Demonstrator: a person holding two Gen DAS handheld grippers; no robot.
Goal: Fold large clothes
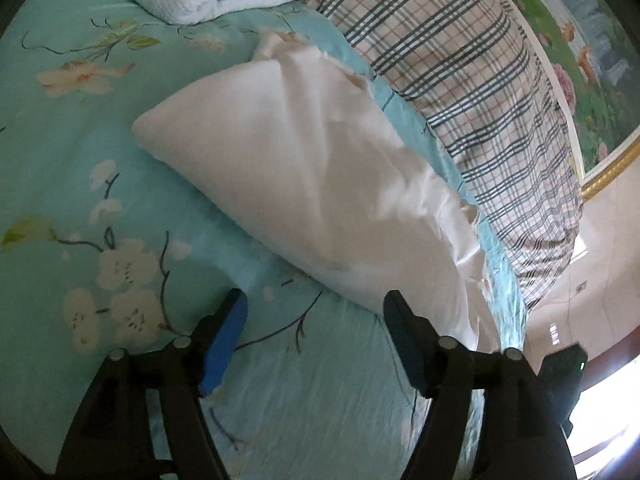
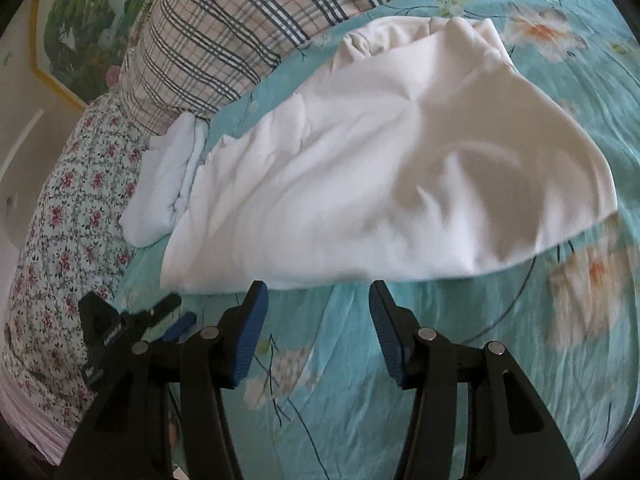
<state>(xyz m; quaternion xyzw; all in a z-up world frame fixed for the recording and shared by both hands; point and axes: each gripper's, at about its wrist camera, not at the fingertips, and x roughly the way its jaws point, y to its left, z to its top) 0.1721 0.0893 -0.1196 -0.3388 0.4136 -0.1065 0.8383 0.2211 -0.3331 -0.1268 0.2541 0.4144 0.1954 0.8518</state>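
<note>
Floral bedsheet (image 2: pixel 520 380) bears folded white garment (image 2: pixel 360 184); no containers.

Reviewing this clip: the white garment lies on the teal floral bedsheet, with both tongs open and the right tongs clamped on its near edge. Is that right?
Not quite. The right tongs hold nothing: in the right wrist view the jaws stand apart, short of the white garment. It does lie on the teal floral bedsheet, and the left tongs are open too.
</note>
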